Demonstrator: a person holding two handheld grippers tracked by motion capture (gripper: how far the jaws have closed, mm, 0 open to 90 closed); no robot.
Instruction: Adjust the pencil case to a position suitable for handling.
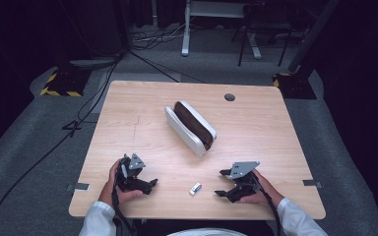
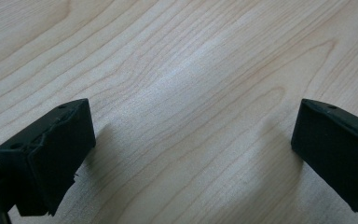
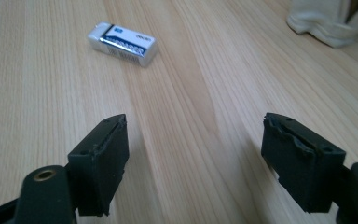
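Both hands came in at the near edge of the wooden table (image 1: 256,123) in the high view, white sleeves showing at the wrists. Between them lay a small white eraser (image 1: 195,188) on the bare wood, a little nearer the right gripper (image 1: 223,183) than the left gripper (image 1: 150,184), and touched by neither. Farther back, near the table's middle, an open white pencil case (image 1: 192,129) with a dark brown lining lay slantwise, well apart from the eraser.

From the right gripper view, the eraser (image 3: 122,44) could be seen ahead of the jaws, with a blue-and-white paper sleeve, a barcode and some print too blurred to read; a corner of the pencil case (image 3: 328,23) sat at the upper right. Its jaws stood wide apart with nothing between them.

Seen from the left gripper view, that gripper's jaws were likewise spread wide over plain wood grain, holding nothing
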